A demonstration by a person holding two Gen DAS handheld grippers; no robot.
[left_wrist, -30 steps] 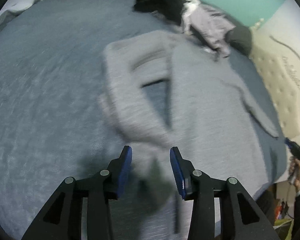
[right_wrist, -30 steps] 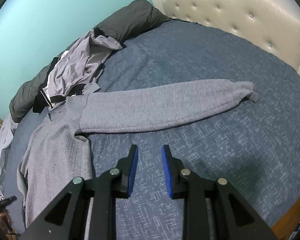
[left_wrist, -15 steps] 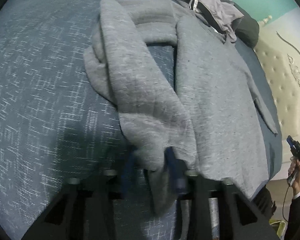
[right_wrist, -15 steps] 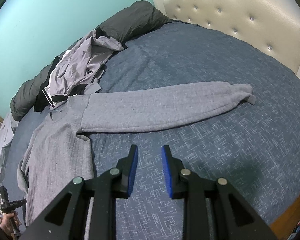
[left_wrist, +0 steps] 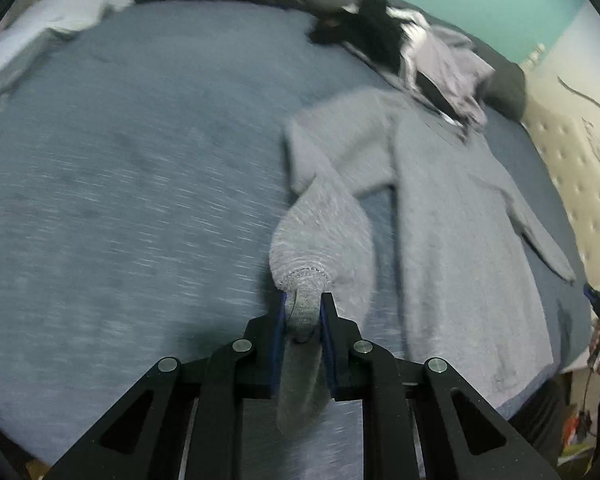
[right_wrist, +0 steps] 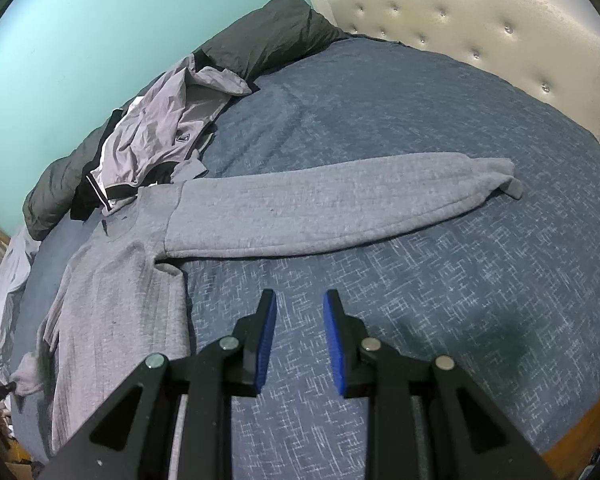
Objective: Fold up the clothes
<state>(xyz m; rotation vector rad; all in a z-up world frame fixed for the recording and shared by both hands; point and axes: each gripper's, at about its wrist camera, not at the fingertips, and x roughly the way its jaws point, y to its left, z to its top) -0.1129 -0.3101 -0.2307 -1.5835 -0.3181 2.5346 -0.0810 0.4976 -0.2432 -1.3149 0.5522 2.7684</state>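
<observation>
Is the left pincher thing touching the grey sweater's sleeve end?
Touching. In the left wrist view the left gripper has its closing blue pads on both sides of the ribbed cuff of the grey knit sweater, pinching it.

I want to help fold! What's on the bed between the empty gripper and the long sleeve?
Nothing: the right wrist view shows only bare blue bedspread between the right hand-held gripper and the stretched-out sleeve.

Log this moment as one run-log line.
task: fold clothes | left hand-held gripper: closing on sweater cuff | right hand-held gripper: open, empty, over bed | other sleeve: flat
</observation>
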